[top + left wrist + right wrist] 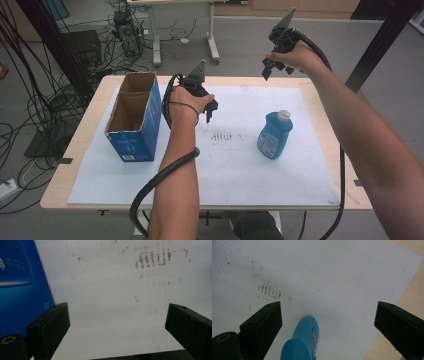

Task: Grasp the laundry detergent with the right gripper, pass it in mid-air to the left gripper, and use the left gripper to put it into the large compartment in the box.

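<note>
The box (134,117) stands at the mat's (235,170) left, the bottle (274,135) well apart at its right.

Print on blue box (134,142) and blue bottle (274,136) label too small and blurred; nothing legible.

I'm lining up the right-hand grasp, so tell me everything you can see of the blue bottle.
The blue bottle lies on its side on the white mat, right of the middle, its white cap pointing towards the far edge. It looks like glossy plastic, flattish with rounded shoulders, and has a label on its upper face, too small to read. The cap is on. Nothing touches it but the mat; the right gripper hovers above it, fingers wide open.
</note>
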A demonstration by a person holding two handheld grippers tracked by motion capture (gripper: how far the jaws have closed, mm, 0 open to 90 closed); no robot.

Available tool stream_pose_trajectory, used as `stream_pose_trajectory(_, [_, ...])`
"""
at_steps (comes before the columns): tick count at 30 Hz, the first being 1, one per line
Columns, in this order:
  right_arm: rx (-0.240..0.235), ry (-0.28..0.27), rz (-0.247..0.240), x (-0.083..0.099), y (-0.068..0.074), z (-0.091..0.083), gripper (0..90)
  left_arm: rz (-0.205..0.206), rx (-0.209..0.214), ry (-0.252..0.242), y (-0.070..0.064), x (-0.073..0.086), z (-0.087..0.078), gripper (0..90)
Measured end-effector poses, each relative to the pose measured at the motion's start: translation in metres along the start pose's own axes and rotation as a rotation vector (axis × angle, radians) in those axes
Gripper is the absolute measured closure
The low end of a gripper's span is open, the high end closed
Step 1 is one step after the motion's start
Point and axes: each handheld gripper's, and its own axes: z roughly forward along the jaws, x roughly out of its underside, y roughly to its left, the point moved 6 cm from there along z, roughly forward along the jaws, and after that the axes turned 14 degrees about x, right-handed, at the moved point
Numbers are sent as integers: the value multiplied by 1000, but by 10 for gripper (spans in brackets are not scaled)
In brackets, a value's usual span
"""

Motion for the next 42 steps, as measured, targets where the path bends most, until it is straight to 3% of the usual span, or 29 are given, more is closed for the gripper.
stream_pose_trajectory(21, [3, -3, 9, 8, -11, -6, 79, 1, -5, -5, -3, 3, -3, 61])
stream_pose_trajectory(29, [10, -5, 39, 25, -37, -10, 82, 1, -4, -13, -7, 6, -6, 62])
stream_pose_trajectory(37, [-10, -12, 70, 56, -69, -8, 82, 15, -10, -19, -14, 11, -9, 62])
stream_pose_trajectory(42, [-18, -20, 59, 73, -77, -7, 82, 20, -8, -26, -18, 14, -11, 62])
